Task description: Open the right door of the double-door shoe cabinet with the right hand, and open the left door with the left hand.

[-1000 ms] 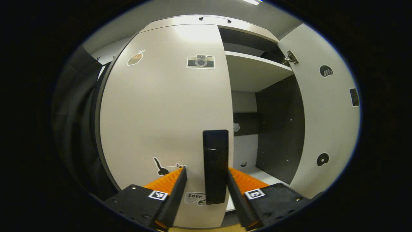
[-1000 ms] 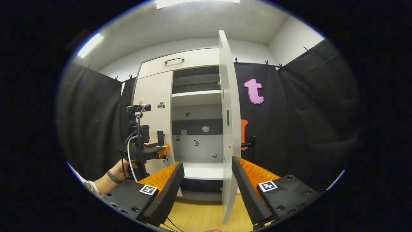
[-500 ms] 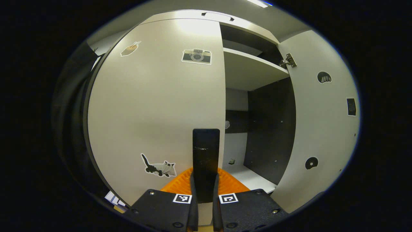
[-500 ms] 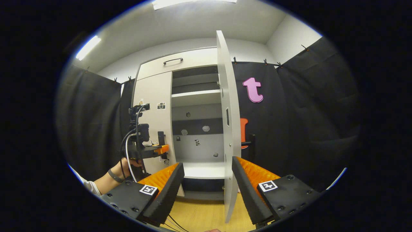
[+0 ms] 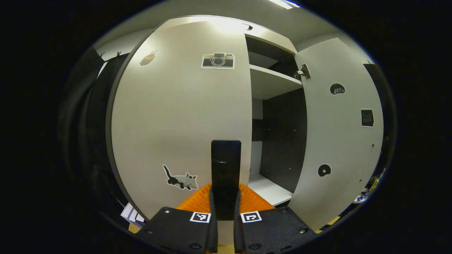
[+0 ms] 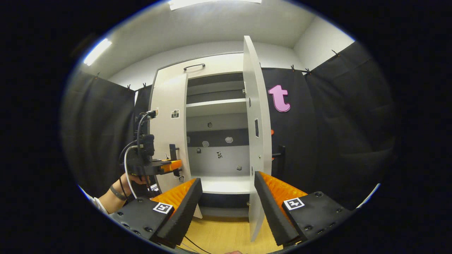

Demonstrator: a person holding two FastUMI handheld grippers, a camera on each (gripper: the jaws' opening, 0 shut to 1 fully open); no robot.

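Note:
The white shoe cabinet's left door, with camera and cat stickers, is swung slightly out from the frame. Its black upright handle sits between my left gripper's fingers, which are shut on it. The right door stands wide open, seen edge-on as the right door in the right gripper view. My right gripper is open with nothing in it, back from the cabinet. That view also has the left gripper at the left door's handle, held by a hand.
Inside the cabinet a white shelf and a white bottom board show, with a dark side panel. Black cloth hangs on both sides. The floor is light wood. A drawer with a black handle tops the cabinet.
My left gripper shut on the left door's handle, and the door has begun to swing outward. The right gripper stayed open and shifted only slightly.

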